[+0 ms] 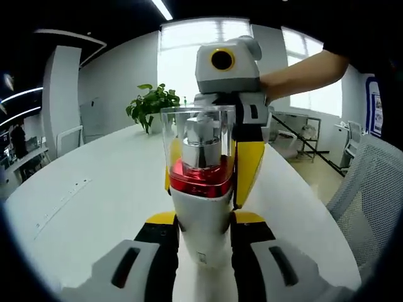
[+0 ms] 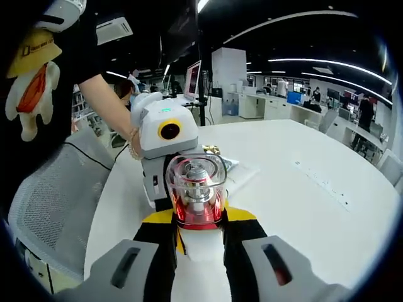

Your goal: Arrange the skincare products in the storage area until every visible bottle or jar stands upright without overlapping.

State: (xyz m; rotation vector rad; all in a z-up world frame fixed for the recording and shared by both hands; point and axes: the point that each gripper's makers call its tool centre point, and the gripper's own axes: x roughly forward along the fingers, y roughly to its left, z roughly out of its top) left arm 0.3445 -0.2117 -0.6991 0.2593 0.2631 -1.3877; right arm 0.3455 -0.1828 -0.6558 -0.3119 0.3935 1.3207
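One skincare bottle (image 1: 200, 189) with a white body, a red band and a clear cap is held above the white table (image 1: 101, 189). My left gripper (image 1: 203, 229) is shut on its white body. The right gripper (image 1: 209, 179) faces it from the far side, its yellow fingers (image 1: 249, 170) flanking the red band. In the right gripper view the same bottle (image 2: 196, 189) tilts its clear cap toward the camera, and my right gripper (image 2: 200, 236) is shut on the white body. The left gripper (image 2: 200, 217) sits just behind it.
A potted plant (image 1: 151, 107) stands at the table's far end. Grey mesh chairs (image 1: 368, 189) (image 2: 50, 201) sit beside the table. A person's arms (image 1: 302, 72) (image 2: 110, 107) reach to the grippers. Flat packets (image 2: 236, 170) lie on the table (image 2: 315, 207) behind the bottle.
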